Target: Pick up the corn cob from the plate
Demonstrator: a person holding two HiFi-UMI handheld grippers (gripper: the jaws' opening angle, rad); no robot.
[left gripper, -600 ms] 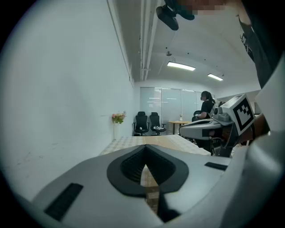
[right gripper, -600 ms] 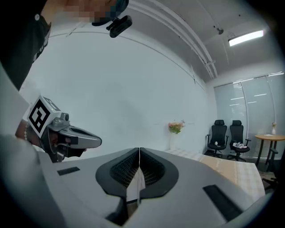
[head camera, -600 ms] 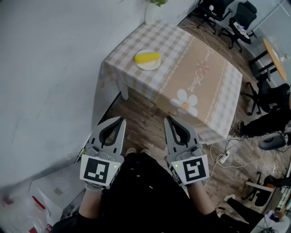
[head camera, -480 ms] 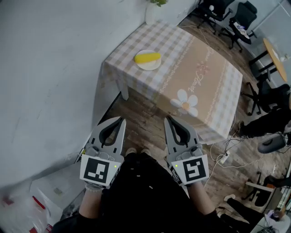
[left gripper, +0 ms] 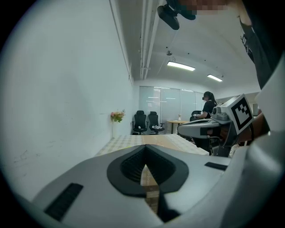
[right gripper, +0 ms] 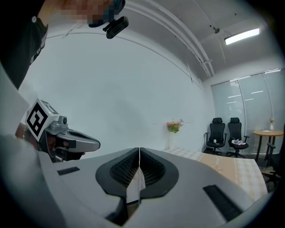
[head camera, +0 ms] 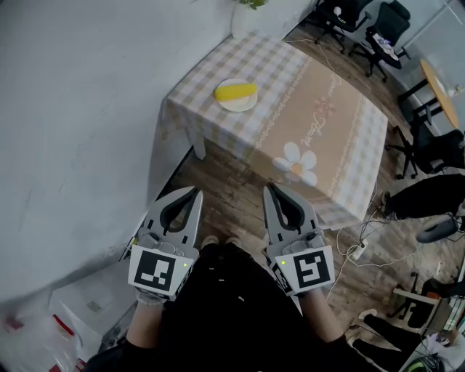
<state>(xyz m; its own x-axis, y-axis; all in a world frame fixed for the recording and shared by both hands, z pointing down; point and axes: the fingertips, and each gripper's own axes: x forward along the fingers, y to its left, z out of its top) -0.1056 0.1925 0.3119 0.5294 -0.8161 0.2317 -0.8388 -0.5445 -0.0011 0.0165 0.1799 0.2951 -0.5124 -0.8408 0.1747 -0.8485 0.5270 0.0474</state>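
A yellow corn cob [head camera: 235, 92] lies on a small pale plate [head camera: 237, 104] near the left edge of a table with a checked and floral cloth [head camera: 305, 123], far ahead in the head view. My left gripper [head camera: 194, 190] and right gripper [head camera: 268, 188] are held close to my body, well short of the table, both shut with nothing between the jaws. In the left gripper view the left gripper [left gripper: 145, 147] points level toward the table; the right gripper [right gripper: 139, 150] does the same in its own view. The corn does not show in either gripper view.
A white wall runs along the left. A vase of flowers [head camera: 247, 14] stands at the table's far corner. Office chairs [head camera: 363, 29] and a round table [head camera: 439, 87] stand beyond. Cables and a power strip [head camera: 356, 251] lie on the wooden floor at the right; boxes and bags [head camera: 65, 312] at lower left.
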